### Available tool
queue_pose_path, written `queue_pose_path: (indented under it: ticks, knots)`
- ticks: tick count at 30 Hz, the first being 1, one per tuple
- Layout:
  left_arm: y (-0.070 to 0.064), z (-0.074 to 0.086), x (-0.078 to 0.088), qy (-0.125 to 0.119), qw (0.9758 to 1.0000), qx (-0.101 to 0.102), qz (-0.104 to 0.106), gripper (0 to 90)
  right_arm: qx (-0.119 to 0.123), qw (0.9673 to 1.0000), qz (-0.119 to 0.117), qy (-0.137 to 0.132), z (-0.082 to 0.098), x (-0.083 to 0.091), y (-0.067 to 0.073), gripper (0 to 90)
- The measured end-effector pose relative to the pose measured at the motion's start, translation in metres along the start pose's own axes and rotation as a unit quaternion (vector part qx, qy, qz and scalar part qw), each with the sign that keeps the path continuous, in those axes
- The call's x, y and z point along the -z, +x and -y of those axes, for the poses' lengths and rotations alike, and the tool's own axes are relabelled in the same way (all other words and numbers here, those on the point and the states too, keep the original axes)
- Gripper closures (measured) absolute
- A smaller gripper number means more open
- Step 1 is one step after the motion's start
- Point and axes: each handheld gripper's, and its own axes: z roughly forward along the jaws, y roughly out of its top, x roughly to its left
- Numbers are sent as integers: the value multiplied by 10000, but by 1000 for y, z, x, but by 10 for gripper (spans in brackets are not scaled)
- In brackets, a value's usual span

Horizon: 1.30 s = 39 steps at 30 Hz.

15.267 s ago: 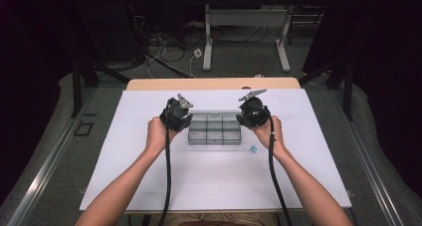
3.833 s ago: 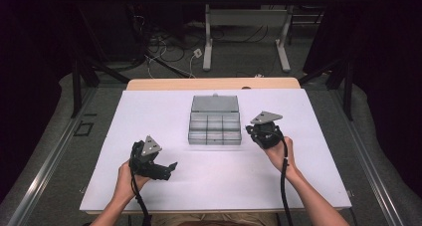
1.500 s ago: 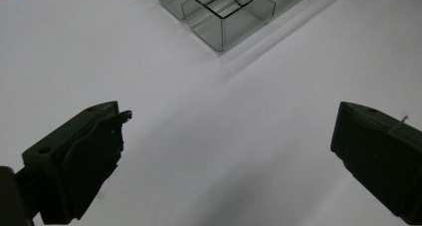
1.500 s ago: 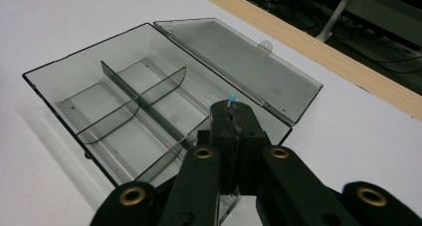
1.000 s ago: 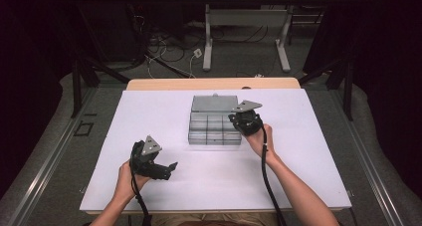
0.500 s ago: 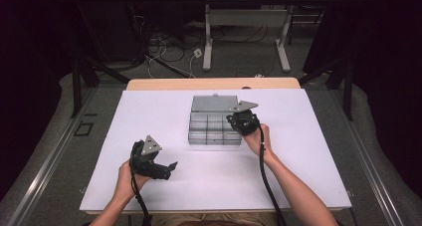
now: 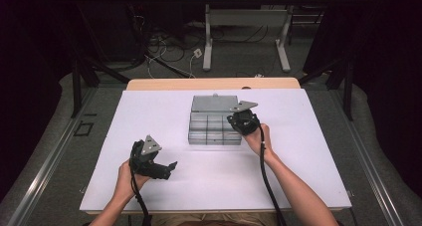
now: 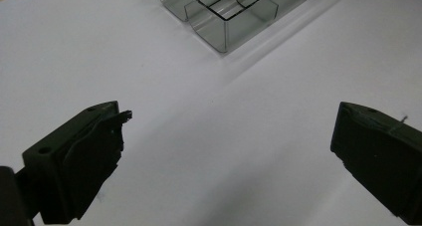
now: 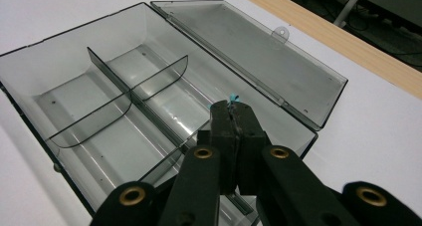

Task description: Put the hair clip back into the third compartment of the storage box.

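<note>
On the white table (image 7: 298, 176), the open box (image 9: 64, 81) sits at the far middle, the right gripper (image 9: 232, 108) above its right compartments pinching a tiny blue bit (image 9: 233, 97) that could slip and miss, the left gripper (image 8: 226, 136) spread wide, empty, near left.

No text, label, brand, number or sign can be read anywhere in these pictures.
</note>
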Motion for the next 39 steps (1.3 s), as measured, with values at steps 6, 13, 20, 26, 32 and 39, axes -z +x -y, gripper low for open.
queue_pose_path:
  ticks: [6, 13, 20, 26, 32, 39]
  knots:
    - [1, 0, 1, 36, 10000, -19, 19, 0, 22, 10000, -32, 82, 2, -4, -1, 898]
    - [1, 0, 0, 52, 10000, 9, -20, 0, 44, 9998, -71, 187, 3, -8, -1, 898]
    - [0, 0, 0, 61, 10000, -38, -28, 0, 52, 9996, -69, 265, 3, -10, 2, 898]
    - [0, 1, -1, 41, 10000, -39, -37, 0, 95, 9993, -78, 363, 3, -11, 2, 898]
    - [0, 1, -1, 42, 10000, -33, -41, 0, 76, 9990, -107, 423, 4, -13, 2, 896]
    - [0, 1, -1, 66, 10000, -51, -38, 0, 31, 9993, -39, 380, 5, -15, 2, 896]
